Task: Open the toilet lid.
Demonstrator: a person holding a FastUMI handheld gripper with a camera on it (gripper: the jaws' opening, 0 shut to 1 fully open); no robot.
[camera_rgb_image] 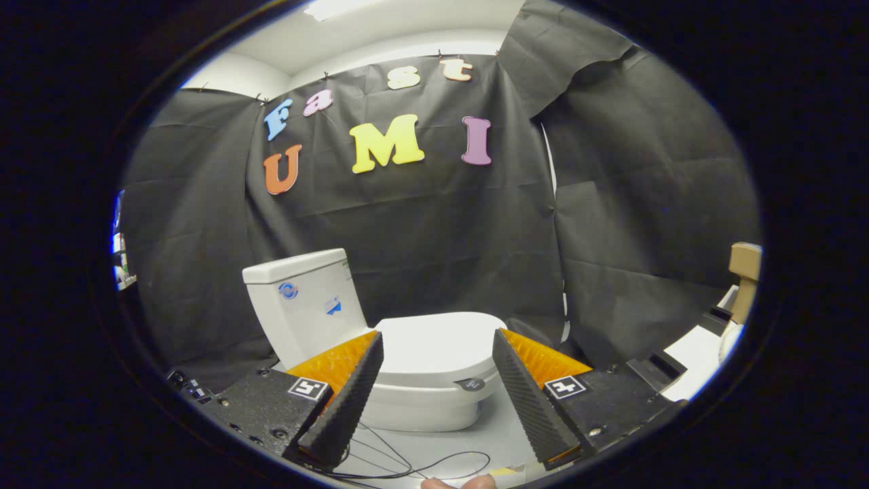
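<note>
The claw (438,343) is spread wide and grasps nothing. Its two fingers rise from the near foreground and lean outward from each other, the left fingertip (375,337) at about 10 o'clock from the gap's middle and the right one at about 2 o'clock. Neither finger touches anything.

Between and just beyond the fingers stands a white toilet (407,370) on a pale floor (475,441). Its lid (438,346) lies flat and closed over the bowl, filling the gap between the two fingertips. A small dark tab (470,384) sits on the front rim of the lid, at about 5 o'clock from the lid's middle, near the right finger. The tank (305,302) rises behind the bowl at about 10 o'clock from the lid, partly hidden at its base by the left finger, with small blue marks on its side.

Black cloth (441,238) hangs as a wall behind the toilet and wraps round to the right. At about 3 o'clock from the toilet, well apart from it, a brown cardboard box (745,261) shows at the far right. Thin dark cables (407,465) lie looped on the floor just ahead of the bowl, at about 6 o'clock. Below them, a fingertip of the person's hand (458,483) is just visible.
</note>
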